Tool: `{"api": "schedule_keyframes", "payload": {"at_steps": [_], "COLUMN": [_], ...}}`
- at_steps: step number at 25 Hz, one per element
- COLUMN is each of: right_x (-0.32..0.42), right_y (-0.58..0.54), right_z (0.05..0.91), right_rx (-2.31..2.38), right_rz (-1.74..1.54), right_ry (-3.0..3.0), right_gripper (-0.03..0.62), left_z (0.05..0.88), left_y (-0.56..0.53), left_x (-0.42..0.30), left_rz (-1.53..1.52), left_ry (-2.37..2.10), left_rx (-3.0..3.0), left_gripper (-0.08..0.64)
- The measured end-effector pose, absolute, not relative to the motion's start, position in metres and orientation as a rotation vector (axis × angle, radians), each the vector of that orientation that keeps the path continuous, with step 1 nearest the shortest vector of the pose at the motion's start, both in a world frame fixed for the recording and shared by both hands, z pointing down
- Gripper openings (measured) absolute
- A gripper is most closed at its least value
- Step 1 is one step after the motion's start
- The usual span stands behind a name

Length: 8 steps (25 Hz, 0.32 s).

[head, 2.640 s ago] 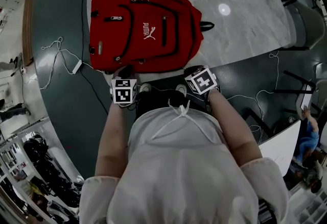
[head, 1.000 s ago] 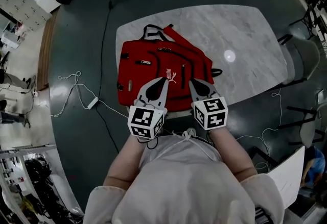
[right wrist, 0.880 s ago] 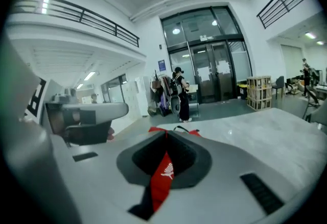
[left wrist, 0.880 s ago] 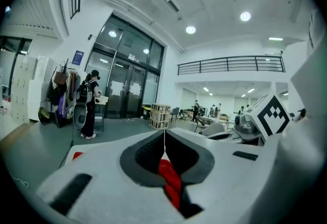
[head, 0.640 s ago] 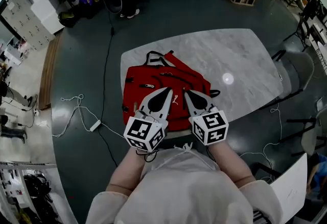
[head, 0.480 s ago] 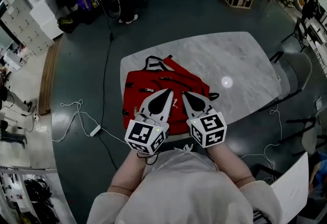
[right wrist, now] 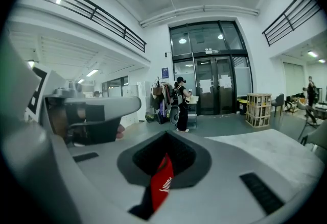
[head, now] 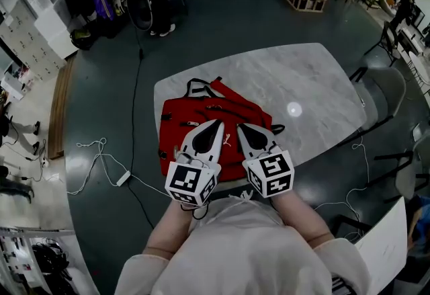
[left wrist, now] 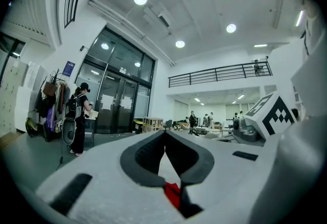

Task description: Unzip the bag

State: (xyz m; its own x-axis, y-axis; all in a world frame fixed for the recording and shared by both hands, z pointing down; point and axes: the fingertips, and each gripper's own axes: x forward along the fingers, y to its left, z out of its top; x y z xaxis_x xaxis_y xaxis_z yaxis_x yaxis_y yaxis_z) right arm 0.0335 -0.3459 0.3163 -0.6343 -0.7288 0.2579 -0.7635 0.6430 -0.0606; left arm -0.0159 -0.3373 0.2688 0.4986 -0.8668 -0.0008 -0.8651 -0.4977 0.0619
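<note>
Bag (head: 232, 107) hogs the near-left of the table (head: 322, 85). Right side's open, only 1 chair (head: 393, 91) crowds that edge.

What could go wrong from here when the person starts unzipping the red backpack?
1. The left gripper and right gripper are both shut and held above the backpack, aimed out at the room; coming down, they might land wide and pinch fabric.
2. The backpack lies by the near edge of the table and nothing holds it, so a one-handed tug might drag it off.
</note>
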Motion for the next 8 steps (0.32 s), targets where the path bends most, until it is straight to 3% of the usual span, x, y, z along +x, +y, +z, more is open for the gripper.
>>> {"api": "schedule_keyframes", "payload": {"at_steps": [8], "right_x": [0.0321], "right_y": [-0.3508], "right_z": [0.3154], "right_rx": [1.225], "right_rz": [0.223], "right_ry": [-2.647], "right_gripper": [0.028], "left_z": [0.2678], "left_y": [-0.3418], "left_x": [-0.0206], "left_rz": [-0.049], "left_ry": [-1.556], "left_rx": [2.660], "left_gripper": [0.021]}}
